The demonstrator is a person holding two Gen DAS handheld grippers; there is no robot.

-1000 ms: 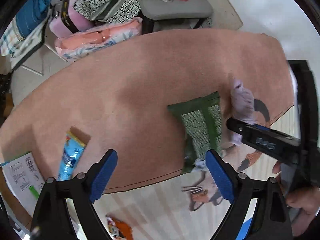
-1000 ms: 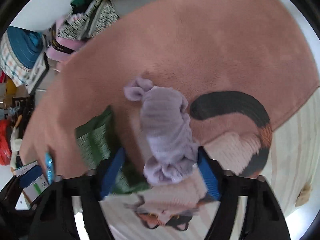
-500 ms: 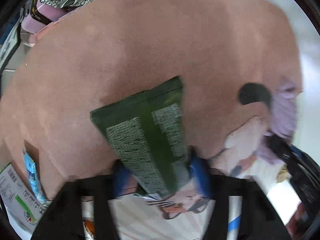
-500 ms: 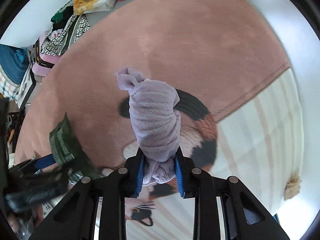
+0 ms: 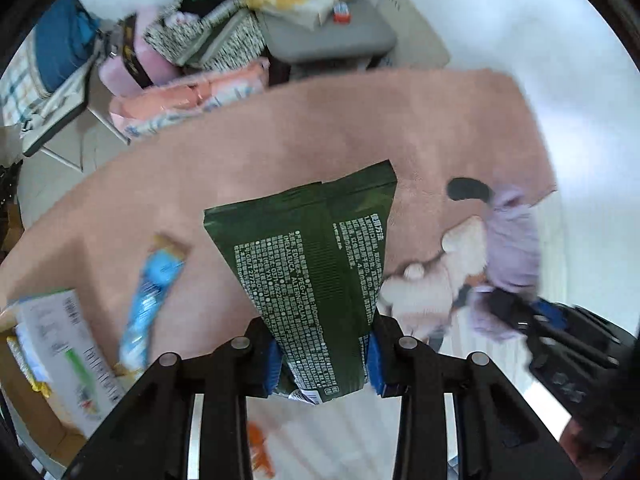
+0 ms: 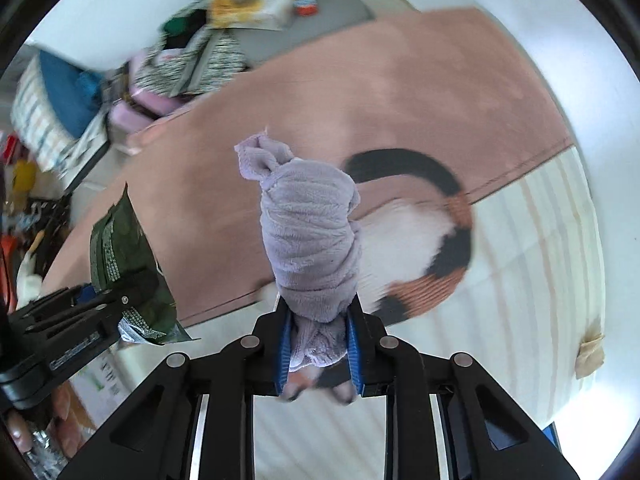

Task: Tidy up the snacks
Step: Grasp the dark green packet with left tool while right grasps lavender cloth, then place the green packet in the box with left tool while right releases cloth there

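Note:
My left gripper (image 5: 325, 358) is shut on the lower end of a dark green snack bag (image 5: 316, 264) with white print, lifted off the pink rug (image 5: 280, 144). My right gripper (image 6: 318, 354) is shut on a knotted lilac fleece bundle (image 6: 310, 236), also raised above the rug. The green bag (image 6: 124, 256) and the left gripper (image 6: 72, 328) show at the left of the right wrist view. A blue snack packet (image 5: 150, 296) lies on the rug at the left, beside a white carton (image 5: 60, 344).
Cream striped bedding with a cat figure (image 6: 424, 248) lies under the rug (image 6: 400, 92). At the back, a grey stool (image 5: 328, 36) carries small items, and clothes are piled (image 5: 184, 64) beside it. An orange wrapper (image 5: 256, 440) lies below my left gripper.
Both grippers went from open to shut. The left one closed on the green bag and raised it; the right one closed on the lilac bundle and lifted it off the rug.

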